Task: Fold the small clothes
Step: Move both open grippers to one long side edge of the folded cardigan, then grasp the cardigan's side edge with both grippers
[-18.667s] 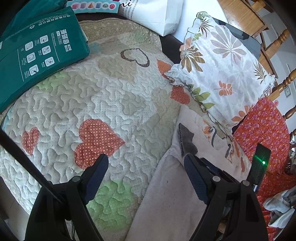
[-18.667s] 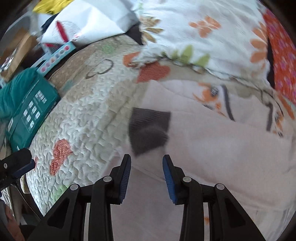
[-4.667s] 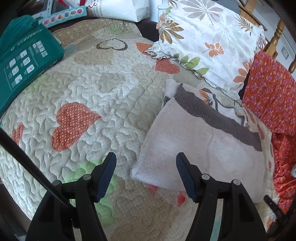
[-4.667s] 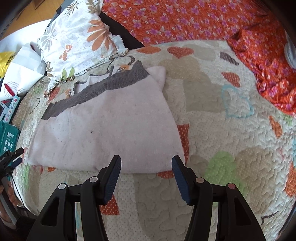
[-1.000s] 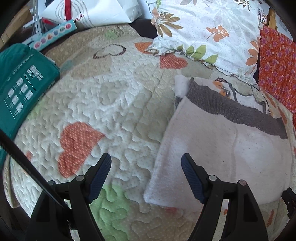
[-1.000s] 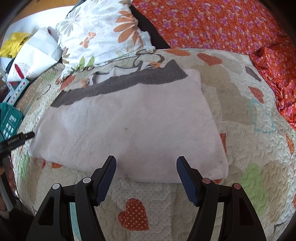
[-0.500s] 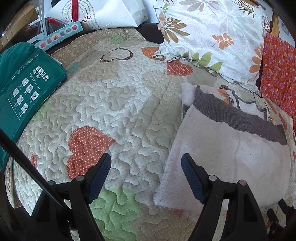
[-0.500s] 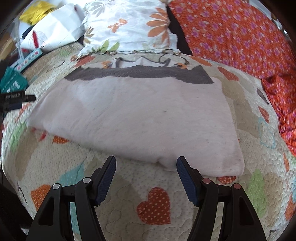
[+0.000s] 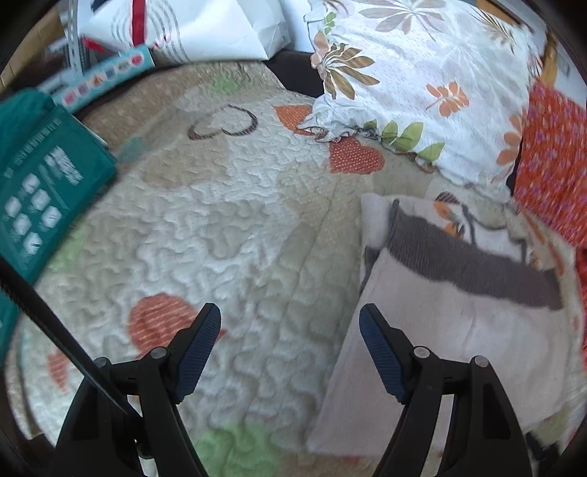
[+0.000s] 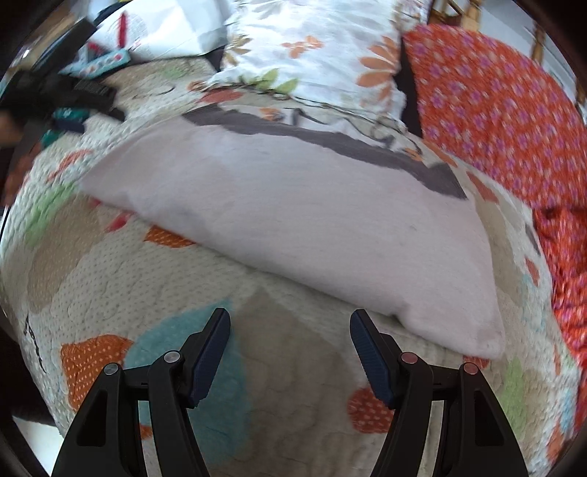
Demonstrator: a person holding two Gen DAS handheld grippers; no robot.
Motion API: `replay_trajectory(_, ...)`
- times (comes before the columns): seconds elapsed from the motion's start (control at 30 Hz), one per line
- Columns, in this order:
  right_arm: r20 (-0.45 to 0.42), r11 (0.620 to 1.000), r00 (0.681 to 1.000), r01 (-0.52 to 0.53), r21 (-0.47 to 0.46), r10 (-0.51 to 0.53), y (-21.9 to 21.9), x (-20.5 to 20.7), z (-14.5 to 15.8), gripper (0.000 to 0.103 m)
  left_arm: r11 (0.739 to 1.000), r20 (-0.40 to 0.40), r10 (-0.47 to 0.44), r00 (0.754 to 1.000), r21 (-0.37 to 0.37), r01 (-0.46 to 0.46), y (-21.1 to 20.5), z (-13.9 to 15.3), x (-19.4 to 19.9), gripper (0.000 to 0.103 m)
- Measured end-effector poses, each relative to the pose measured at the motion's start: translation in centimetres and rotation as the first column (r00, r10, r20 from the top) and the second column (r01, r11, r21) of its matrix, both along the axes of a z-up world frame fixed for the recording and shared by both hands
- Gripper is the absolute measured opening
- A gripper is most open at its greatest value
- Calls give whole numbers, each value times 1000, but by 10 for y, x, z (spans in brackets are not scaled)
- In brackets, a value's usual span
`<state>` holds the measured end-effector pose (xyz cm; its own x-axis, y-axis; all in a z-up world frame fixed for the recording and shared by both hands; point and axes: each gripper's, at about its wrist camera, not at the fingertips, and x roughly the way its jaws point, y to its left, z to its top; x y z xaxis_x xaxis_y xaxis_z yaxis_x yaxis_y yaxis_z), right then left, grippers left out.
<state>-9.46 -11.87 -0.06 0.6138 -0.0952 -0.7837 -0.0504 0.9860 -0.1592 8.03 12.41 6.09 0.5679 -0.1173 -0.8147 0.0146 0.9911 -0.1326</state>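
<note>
The pale pink fleece garment with a grey band (image 10: 293, 205) lies folded flat on the heart-patterned quilted bed (image 9: 227, 227); both left tongs (image 9: 290, 341) and right tongs (image 10: 290, 341) hover gaping, empty, probably released for another fold.

One folded garment (image 10: 293, 205), one floral pillow (image 9: 414, 73), one quilt (image 9: 227, 227) — one teal package (image 9: 40, 198), one white bag (image 9: 190, 29).

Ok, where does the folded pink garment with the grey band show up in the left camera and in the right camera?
Left wrist view: the folded garment fills the lower right, beside the open left gripper.
Right wrist view: the garment spreads across the middle, beyond the open right gripper.
Shared landmark: the floral pillow lies just behind the garment's grey band in both.
</note>
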Motion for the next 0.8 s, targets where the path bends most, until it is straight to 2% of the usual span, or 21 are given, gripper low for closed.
replay_trajectory(0.1,12,999,999,-37,-30,38,22,10,0,73,990,-47,-62,997,-129,56,1,-7,21,77)
replay_trajectory(0.2,12,997,997,-70,-22,70,45,26,-3,73,955,-100,-163,982,-266,131,-5,-21,40,77)
replay_trajectory(0.37,37,986,987,-156,-65,158,95,54,-2,73,913,-147,-289,946,-341,226,-26,-37,58,77)
replay_trajectory(0.5,48,970,972,-223,-95,229,125,73,0,73,889,-168,-326,931,-390,241,-34,-45,75,77)
replay_trajectory(0.6,61,961,965,-246,-127,255,140,83,0,73,845,-172,-344,923,-486,224,-34,-49,92,77)
replay_trajectory(0.7,75,955,964,-241,-171,257,153,96,0,72,812,-168,-360,918,-541,220,-37,-53,105,77)
replay_trajectory(0.8,76,952,963,-240,-189,258,164,106,-1,61,788,-161,-385,909,-570,233,-41,-56,114,77)
